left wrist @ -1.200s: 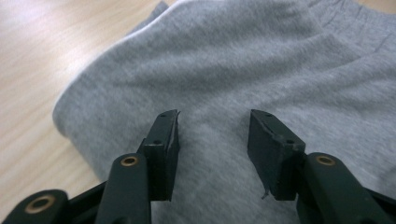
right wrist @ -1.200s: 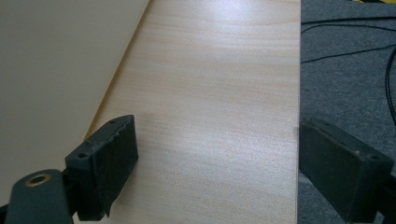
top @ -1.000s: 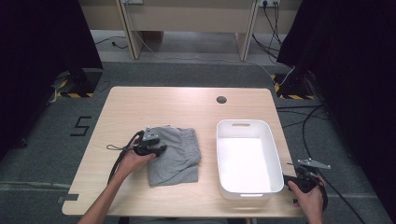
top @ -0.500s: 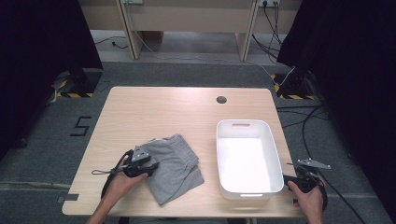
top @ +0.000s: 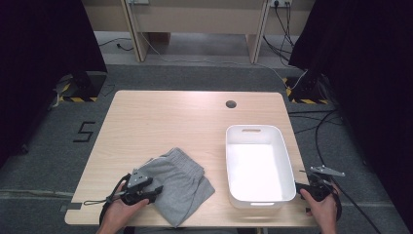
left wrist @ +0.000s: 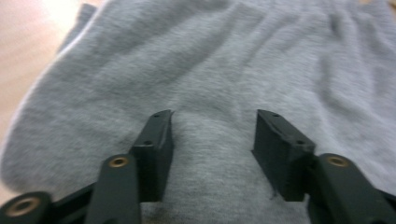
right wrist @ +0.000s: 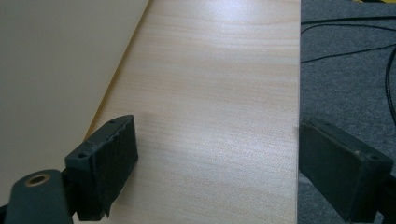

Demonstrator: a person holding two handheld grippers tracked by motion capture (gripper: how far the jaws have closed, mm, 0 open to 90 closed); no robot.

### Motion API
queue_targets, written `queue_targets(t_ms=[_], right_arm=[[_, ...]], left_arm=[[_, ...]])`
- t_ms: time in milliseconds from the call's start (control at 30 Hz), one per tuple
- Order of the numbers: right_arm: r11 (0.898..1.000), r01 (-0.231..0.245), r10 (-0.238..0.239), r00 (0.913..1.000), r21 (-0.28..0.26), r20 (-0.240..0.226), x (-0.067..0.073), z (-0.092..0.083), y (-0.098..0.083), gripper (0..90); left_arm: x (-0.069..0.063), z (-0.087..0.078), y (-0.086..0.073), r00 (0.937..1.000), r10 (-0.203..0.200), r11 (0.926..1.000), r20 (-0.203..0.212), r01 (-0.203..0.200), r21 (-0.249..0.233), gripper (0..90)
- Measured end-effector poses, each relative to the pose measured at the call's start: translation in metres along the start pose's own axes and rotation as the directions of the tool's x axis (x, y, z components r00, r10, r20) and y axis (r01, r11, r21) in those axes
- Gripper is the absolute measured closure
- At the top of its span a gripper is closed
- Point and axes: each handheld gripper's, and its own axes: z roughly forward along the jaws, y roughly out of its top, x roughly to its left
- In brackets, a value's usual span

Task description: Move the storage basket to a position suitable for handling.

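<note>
High view: grey shorts [top: 178, 187] lie folded on the near left part of the table [top: 165, 122], turned at a slant, waistband away from the person. The left gripper [top: 155, 193] lies low at the shorts' near left edge, held by the left hand [top: 119, 212]. Left gripper view: its jaws stand apart over the grey cloth [left wrist: 210, 70] and have just been opening; cloth lies between them, but the pads do not press on it. A white bin [top: 258, 165] stands right of the shorts, well apart from them. The right gripper [top: 301, 187] rests at the table's near right corner, just beside the bin. Right gripper view: its jaws stand wide apart over bare wood [right wrist: 215, 93], the bin wall [right wrist: 56, 70] at one side.
</note>
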Motion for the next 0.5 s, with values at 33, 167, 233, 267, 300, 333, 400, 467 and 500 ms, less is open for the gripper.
queue_targets(t_ms=[33,167,233,267,300,333,400,467,500], right_arm=[[1.0,0.0,0.0,1.0,0.0,0.0,0.0,0.0,0.0,14.2],[1.0,-0.001,0.001,1.0,0.0,0.002,0.0,0.0,0.0,14.2],[1.0,-0.001,0.001,1.0,0.0,0.002,0.0,0.0,0.0,14.2],[1.0,-0.001,0.001,1.0,0.0,0.001,0.0,0.0,0.0,14.2],[1.0,-0.001,0.001,1.0,0.0,0.0,0.0,0.0,0.0,14.2],[1.0,-0.001,0.001,1.0,0.0,0.002,0.0,0.0,0.0,14.2],[1.0,-0.002,0.002,1.0,0.0,0.001,0.0,0.0,0.0,14.1],[1.0,0.0,0.0,1.0,0.0,0.0,0.0,0.0,0.0,14.2],[1.0,-0.002,0.002,1.0,0.0,0.001,0.0,0.0,0.0,14.2]], left_arm=[[-0.006,-0.004,-0.004,0.9999,0.009,0.9999,0.006,-0.009,0.007,41.4],[-0.011,-0.01,-0.006,0.9991,0.025,0.9993,0.035,-0.026,0.026,37.4],[-0.014,-0.012,-0.006,0.9977,0.06,0.9974,0.033,-0.061,0.038,37.0],[-0.016,-0.013,-0.006,0.9964,0.079,0.996,0.029,-0.08,0.04,37.0],[-0.018,-0.014,-0.006,0.995,0.096,0.9948,0.029,-0.097,0.032,36.8],[-0.021,-0.015,-0.005,0.9932,0.112,0.9935,0.031,-0.112,0.017,36.8],[-0.03,-0.016,-0.004,0.9822,0.176,0.9842,0.065,-0.174,-0.03,32.3],[-0.04,-0.011,0.0,0.9738,0.195,0.98,0.116,-0.189,-0.062,30.1],[-0.042,-0.007,0.001,0.97,0.203,0.9788,0.135,-0.196,-0.06,30.2]])
